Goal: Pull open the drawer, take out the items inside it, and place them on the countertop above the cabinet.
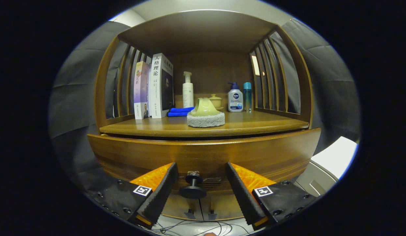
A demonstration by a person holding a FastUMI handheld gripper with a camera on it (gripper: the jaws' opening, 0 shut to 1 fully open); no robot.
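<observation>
gripper (200, 188): we see its two black ribbed fingers spread, either side of the knob, not touching it
knob (193, 187): black, round, on the wooden drawer (203, 154) front, closed
countertop (248, 124): wood; two books (153, 87), white pump bottle (187, 90), "NIVEA" bottle (235, 97), blue tube (247, 96)
centre: green ceramic piece (204, 107) on grey pad (206, 119), blue cloth (180, 111) beside

Warm, dim light is falling from above and in front, glowing on the wooden drawer front (203, 154) and the counter (203, 126), while the shelf's back corners are sinking into shadow. My claw (201, 188), fingers spread apart around the drawer knob (193, 186), is looking sharp. The fisheye lens is bowing straight edges into curves, and a bright white patch is glaring beside the cabinet.
</observation>
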